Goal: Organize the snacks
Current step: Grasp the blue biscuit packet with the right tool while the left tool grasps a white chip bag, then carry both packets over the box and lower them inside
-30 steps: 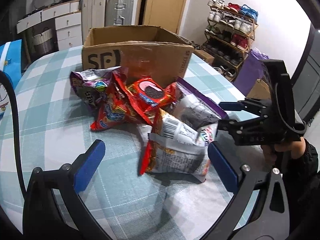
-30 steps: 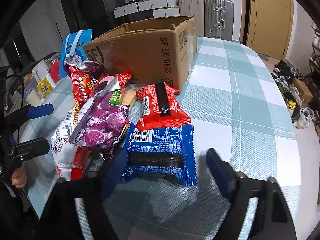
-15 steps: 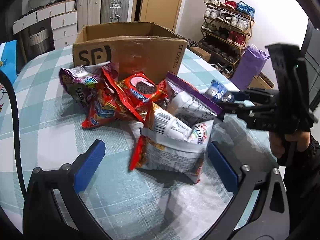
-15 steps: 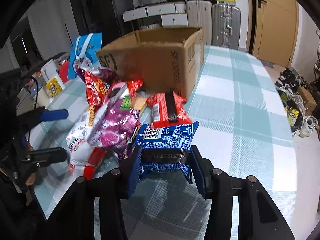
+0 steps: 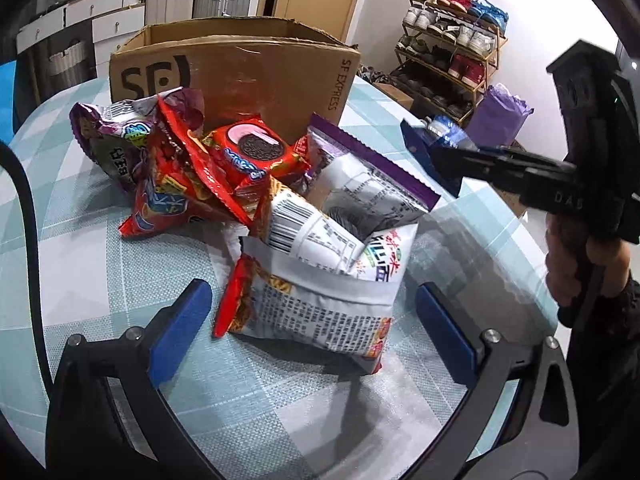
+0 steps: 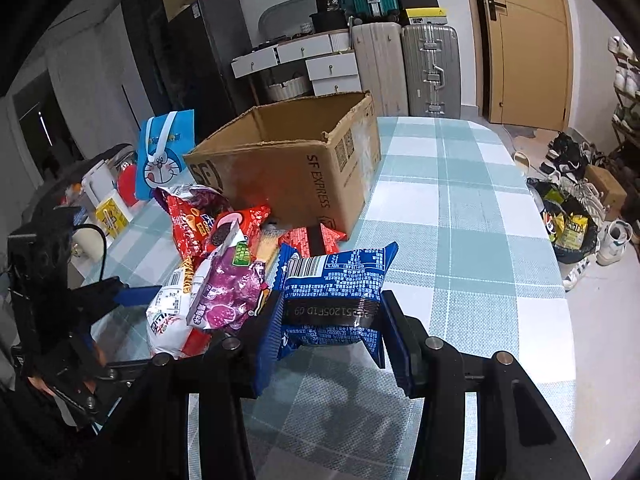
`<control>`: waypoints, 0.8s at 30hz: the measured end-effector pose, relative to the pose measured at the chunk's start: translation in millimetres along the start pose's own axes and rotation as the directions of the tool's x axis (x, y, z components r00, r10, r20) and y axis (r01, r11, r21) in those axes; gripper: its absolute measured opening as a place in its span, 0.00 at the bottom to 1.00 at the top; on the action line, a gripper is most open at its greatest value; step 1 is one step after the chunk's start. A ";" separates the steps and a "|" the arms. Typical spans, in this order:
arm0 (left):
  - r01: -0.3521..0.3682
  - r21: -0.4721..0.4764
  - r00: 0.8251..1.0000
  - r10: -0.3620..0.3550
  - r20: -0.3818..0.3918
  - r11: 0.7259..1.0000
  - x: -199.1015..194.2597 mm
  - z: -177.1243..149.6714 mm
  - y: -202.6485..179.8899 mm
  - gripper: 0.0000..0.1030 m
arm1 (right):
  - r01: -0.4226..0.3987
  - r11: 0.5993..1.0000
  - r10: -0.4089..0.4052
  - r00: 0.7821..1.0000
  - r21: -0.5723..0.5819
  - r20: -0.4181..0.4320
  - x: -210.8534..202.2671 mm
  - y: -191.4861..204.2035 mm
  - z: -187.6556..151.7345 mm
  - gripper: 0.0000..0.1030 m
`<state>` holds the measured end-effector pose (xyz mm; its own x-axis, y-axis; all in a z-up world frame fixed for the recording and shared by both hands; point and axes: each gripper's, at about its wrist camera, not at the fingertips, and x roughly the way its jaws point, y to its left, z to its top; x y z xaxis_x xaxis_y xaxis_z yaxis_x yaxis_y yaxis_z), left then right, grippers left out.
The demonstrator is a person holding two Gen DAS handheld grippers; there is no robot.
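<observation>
My right gripper (image 6: 332, 322) is shut on a blue snack packet (image 6: 336, 280) and holds it lifted off the checked tablecloth (image 6: 460, 248). In the left wrist view the same blue packet (image 5: 444, 132) and the right gripper (image 5: 436, 160) hang above the table's right side. My left gripper (image 5: 312, 330) is open, its blue pads either side of a white snack bag (image 5: 320, 280) without touching it. Behind that bag lies a pile of snacks: a purple-edged bag (image 5: 372, 176), a red cookie packet (image 5: 252, 152) and red chip bags (image 5: 168, 192). An open cardboard box (image 5: 240, 68) stands behind the pile.
A blue cartoon gift bag (image 6: 164, 152) and small items sit at the table's left edge. Suitcases (image 6: 404, 68) and white drawers stand by the far wall. A shoe rack (image 5: 452, 52) and a purple bag (image 5: 498, 120) are beyond the table's right side. A person's hand (image 5: 576, 264) holds the right gripper.
The right gripper closed on the blue packet and raised it from the table. My left gripper moved closer to the white bag and a little lower, still open.
</observation>
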<state>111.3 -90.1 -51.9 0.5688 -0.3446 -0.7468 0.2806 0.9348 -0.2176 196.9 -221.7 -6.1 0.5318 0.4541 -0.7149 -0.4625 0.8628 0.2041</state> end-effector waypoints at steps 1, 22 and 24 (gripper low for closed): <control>-0.008 0.002 1.000 0.008 0.000 1.000 1.8 -1.2 -1.8 0.97 | -0.002 1.000 0.002 1.000 0.000 0.004 -1.4 0.4 0.3 0.46; 0.088 0.035 0.995 -0.090 0.034 0.995 -3.8 -3.2 -17.6 0.54 | 0.009 1.000 -0.009 1.000 0.005 0.017 -7.4 -1.4 0.7 0.46; 0.092 0.040 0.995 -0.093 0.033 0.995 -3.4 -1.6 -19.2 0.54 | 0.015 1.000 -0.016 1.000 0.008 0.012 -5.6 -2.2 0.3 0.46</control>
<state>102.8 -106.8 -46.1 0.5657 -0.4326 -0.7020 0.3619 0.8952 -0.2601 195.1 -226.1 -2.3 0.5471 0.4432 -0.7101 -0.4482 0.8716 0.1987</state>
